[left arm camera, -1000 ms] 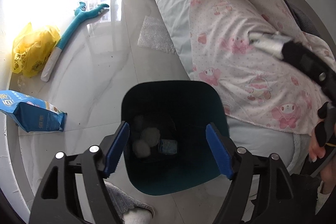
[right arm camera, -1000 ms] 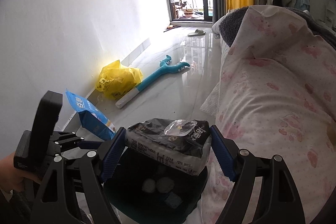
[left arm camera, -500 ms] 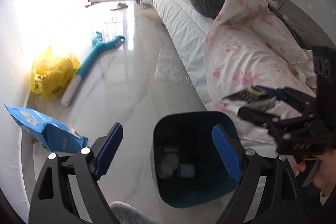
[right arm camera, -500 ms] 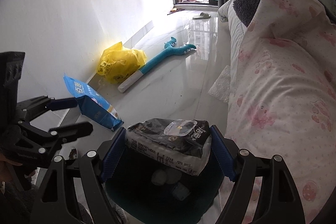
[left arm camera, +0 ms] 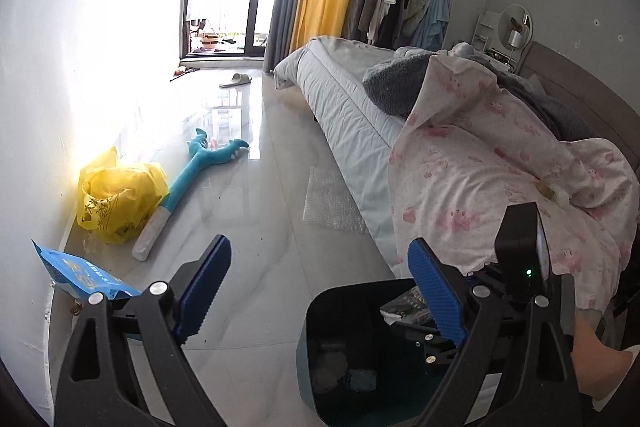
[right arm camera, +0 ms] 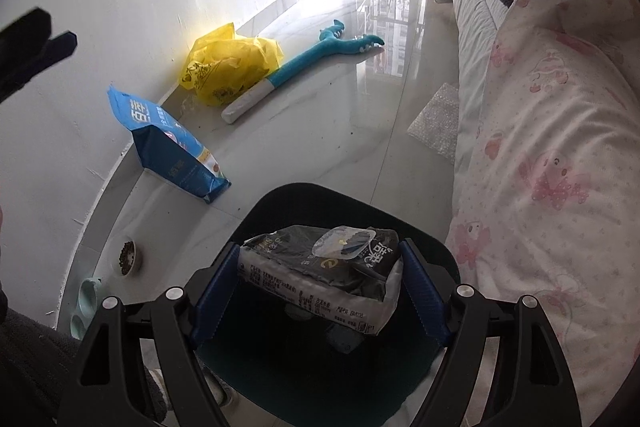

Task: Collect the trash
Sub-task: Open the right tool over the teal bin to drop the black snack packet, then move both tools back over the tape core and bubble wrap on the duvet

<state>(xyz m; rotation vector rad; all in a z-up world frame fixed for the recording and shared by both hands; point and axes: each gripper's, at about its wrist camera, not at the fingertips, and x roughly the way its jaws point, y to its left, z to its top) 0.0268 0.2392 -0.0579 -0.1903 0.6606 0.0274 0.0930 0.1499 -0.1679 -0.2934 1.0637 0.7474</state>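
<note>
since a second ago the left gripper has lifted off the dark bin toward the room, its jaws just opening wide on nothing. the right gripper has sunk over the bin's mouth, clamped on the black wet-wipe pack, long axis crosswise between the pads, flap label up; its print is too small to read.
</note>
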